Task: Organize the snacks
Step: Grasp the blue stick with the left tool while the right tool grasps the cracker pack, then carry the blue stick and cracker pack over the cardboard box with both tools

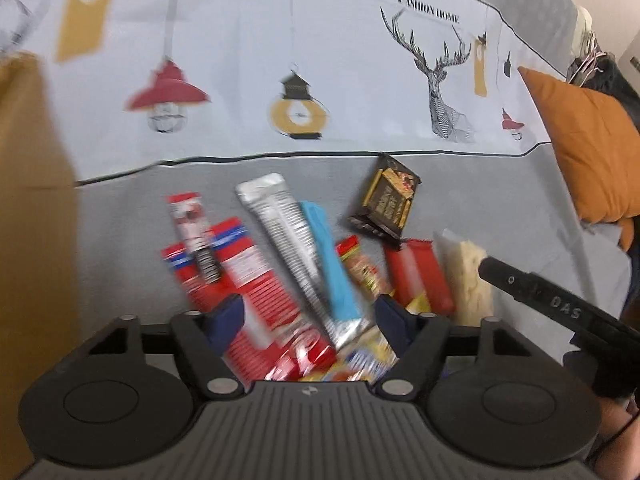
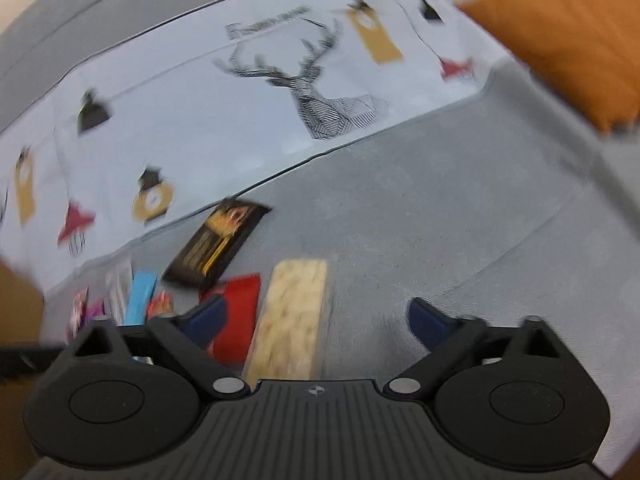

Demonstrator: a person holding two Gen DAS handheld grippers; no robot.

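A heap of snack packs lies on a grey bedspread (image 1: 120,220). In the left wrist view I see a red box (image 1: 248,276), a silver bar (image 1: 288,240), a blue bar (image 1: 332,264), a black-and-gold pack (image 1: 388,204), a red pack (image 1: 420,276) and a pale cracker pack (image 1: 472,280). My left gripper (image 1: 312,312) is open, low over the heap with nothing gripped. My right gripper (image 2: 316,320) is open over the cracker pack (image 2: 292,316), beside the red pack (image 2: 240,320) and near the black-and-gold pack (image 2: 216,248). The right gripper's finger (image 1: 560,304) shows at the right.
A brown cardboard box (image 1: 32,240) stands at the left. An orange cushion (image 1: 588,148) lies at the right, also in the right wrist view (image 2: 572,40). The printed pale panel of the bedspread (image 1: 320,80) stretches behind the snacks.
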